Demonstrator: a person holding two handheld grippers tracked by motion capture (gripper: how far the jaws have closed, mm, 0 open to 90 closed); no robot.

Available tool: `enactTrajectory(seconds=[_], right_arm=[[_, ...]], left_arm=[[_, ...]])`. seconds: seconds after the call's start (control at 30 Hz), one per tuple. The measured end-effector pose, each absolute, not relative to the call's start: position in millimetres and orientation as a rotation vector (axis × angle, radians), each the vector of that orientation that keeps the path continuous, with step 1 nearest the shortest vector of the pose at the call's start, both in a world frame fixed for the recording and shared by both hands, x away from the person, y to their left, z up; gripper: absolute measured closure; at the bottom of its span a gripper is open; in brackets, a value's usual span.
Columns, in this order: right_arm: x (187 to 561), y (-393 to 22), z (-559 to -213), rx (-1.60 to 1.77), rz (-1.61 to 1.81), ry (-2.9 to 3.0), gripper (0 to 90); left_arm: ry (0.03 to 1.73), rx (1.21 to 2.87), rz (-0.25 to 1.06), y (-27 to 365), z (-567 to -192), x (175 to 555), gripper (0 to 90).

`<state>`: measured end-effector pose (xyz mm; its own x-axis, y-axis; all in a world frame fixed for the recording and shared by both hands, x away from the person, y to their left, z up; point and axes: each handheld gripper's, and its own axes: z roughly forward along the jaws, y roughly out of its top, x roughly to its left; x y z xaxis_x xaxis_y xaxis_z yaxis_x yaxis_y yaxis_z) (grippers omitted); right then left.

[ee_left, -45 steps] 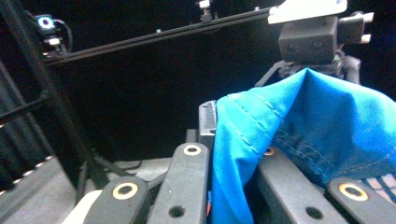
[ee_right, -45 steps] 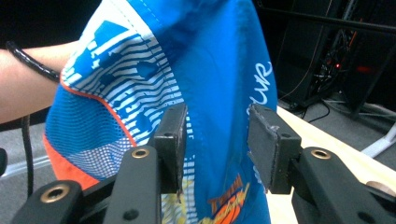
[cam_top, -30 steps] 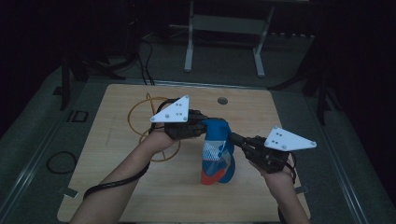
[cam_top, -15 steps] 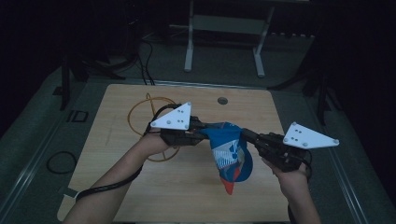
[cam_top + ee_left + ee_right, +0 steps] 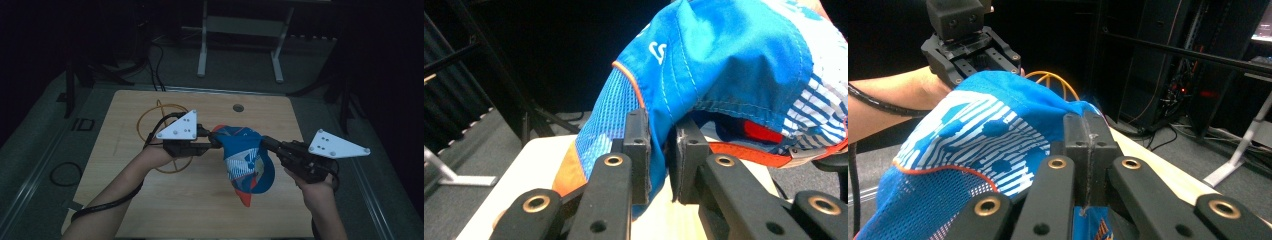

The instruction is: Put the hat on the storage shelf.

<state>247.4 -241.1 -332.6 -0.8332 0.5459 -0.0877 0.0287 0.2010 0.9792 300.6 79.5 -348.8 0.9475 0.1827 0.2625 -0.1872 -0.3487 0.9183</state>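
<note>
A blue cap (image 5: 247, 155) with white stripes and orange trim hangs above the wooden table (image 5: 150, 210), its brim pointing down toward me. My left gripper (image 5: 214, 141) is at its left edge. In the left gripper view (image 5: 663, 150) its jaws have just been opening. The cap's (image 5: 734, 65) fabric still sits between them, draped over one pad, with a dark slit beside it. My right gripper (image 5: 265, 141) is shut on the cap's right edge. The right gripper view shows its pads (image 5: 1089, 135) nipping the cloth (image 5: 973, 130), with the left gripper (image 5: 970, 50) beyond.
An orange cable loop (image 5: 145, 120) lies on the table under my left hand. A round hole (image 5: 238, 107) sits near the table's far edge. A metal stand (image 5: 202, 45) rises behind the table, and a black cable ring (image 5: 64, 173) lies on the floor at left.
My right gripper has drawn to the right and slightly up, spreading the cap out between the two grippers. The cap's brim has swung down. The left hand has barely moved.
</note>
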Motion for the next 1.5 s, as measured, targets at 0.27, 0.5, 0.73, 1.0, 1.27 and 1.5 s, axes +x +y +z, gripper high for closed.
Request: enactTrajectory(seconds=[0.27, 0.5, 0.73, 1.0, 1.27, 1.5], right_arm=[[248.2, -239.2, -329.8, 0.527, 1.704, 2.068, 90.0], [249.8, -238.0, -324.6, 0.521, 1.706, 2.059, 90.0], [251.6, -235.7, -317.2, 0.511, 1.721, 2.038, 90.0], [262.3, -223.2, -301.1, 0.503, 1.708, 2.009, 90.0], [275.8, -199.5, -286.7, 0.487, 1.693, 1.996, 90.0], [289.7, -181.6, -278.2, 0.492, 1.700, 2.004, 90.0]], left_arm=[[0.050, 1.903, 0.423, 90.3, -348.8, 298.0, 73.5], [0.076, 1.885, 0.459, 105.8, -343.4, 291.7, 65.4], [0.177, 1.851, 0.514, 130.8, -338.1, 287.0, 62.8], [0.275, 1.810, 0.591, 159.8, -347.1, 271.1, 44.2], [0.419, 1.741, 0.600, 190.5, -374.6, 254.5, 29.3], [0.524, 1.709, 0.649, 210.7, -401.4, 239.1, 5.6]])
